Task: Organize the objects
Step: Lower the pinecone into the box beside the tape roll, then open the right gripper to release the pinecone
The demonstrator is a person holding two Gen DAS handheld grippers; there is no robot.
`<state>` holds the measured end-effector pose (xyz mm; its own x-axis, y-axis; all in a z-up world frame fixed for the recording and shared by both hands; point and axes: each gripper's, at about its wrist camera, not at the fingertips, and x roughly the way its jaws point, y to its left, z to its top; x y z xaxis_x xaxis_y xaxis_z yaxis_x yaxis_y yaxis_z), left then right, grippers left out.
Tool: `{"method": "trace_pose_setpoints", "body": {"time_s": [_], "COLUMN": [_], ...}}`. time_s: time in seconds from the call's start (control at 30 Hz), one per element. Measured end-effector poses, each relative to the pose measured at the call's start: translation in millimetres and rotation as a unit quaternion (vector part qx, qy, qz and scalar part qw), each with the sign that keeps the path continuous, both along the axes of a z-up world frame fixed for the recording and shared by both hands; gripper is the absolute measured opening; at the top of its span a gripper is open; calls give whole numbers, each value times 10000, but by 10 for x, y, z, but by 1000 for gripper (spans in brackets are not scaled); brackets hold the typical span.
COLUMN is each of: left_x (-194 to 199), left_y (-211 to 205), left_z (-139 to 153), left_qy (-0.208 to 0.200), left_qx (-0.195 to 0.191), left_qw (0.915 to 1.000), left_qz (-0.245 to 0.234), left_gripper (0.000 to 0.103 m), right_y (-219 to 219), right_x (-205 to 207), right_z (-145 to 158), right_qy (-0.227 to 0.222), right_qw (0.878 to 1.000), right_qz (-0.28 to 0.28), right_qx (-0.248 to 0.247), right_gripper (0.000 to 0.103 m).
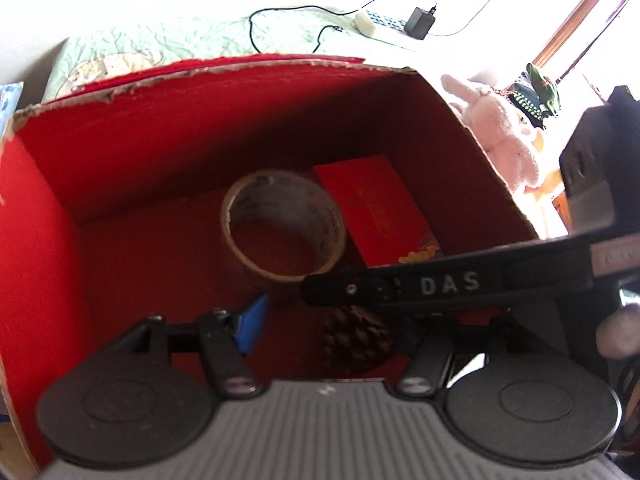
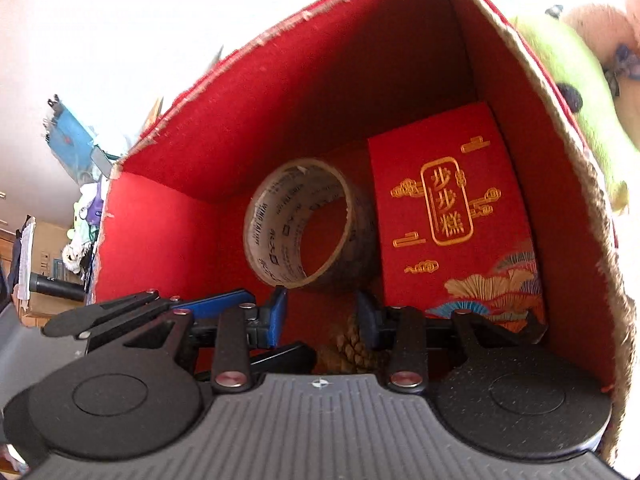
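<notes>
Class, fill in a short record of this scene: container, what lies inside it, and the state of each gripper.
container: red cardboard box, open top, torn rim
contents: tape roll; red gift packet right of the roll; pine cone
left gripper: open, above the pine cone
right gripper: pine cone between its jaws; grip cannot be told
outside the box: plush toys

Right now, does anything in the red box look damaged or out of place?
Yes. The box's top rim is torn and ragged, with bare cardboard showing. Inside, the tape roll is tilted rather than lying flat.
</notes>
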<state>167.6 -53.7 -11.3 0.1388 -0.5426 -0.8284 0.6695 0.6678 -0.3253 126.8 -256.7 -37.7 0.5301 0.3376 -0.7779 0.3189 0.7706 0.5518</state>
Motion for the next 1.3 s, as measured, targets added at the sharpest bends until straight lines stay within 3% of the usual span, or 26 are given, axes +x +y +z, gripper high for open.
{"method": "trace_pose_setpoints", "body": {"time_s": [0.17,0.73,0.77,0.93,1.1,1.3], "left_x": [-15,-24,-17,5,3,-3], "left_y": [-24,-13,-5,-15,-6,31], "left_z": [9,-5,-4,13,76,158], "left_qy": [-188,-261,-258,-338,-533,-702], "left_qx": [128,89,78,138,264,445], "left_qw": [9997,9995,9995,9993,9982,9958], "left_qz": [-43,-155,-147,-93,65,375], "left_gripper": [67,67,67,67,67,67], "right_y": [-37,-109,-97,-39,-118,-7], "right_x": [-76,-92,-101,-173,-241,-277], "right_z": [4,-44,-19,211,151,191], "right_qy": [-343,-288,-336,-781,-869,-1095], "right_qw": [9989,9989,9990,9957,9941,9873], "right_qz": [-293,-189,-158,-136,-350,-421], "right_qx": [-98,312,259,-480,-543,-1073], "right_gripper": [36,34,30,32,32,32]}}
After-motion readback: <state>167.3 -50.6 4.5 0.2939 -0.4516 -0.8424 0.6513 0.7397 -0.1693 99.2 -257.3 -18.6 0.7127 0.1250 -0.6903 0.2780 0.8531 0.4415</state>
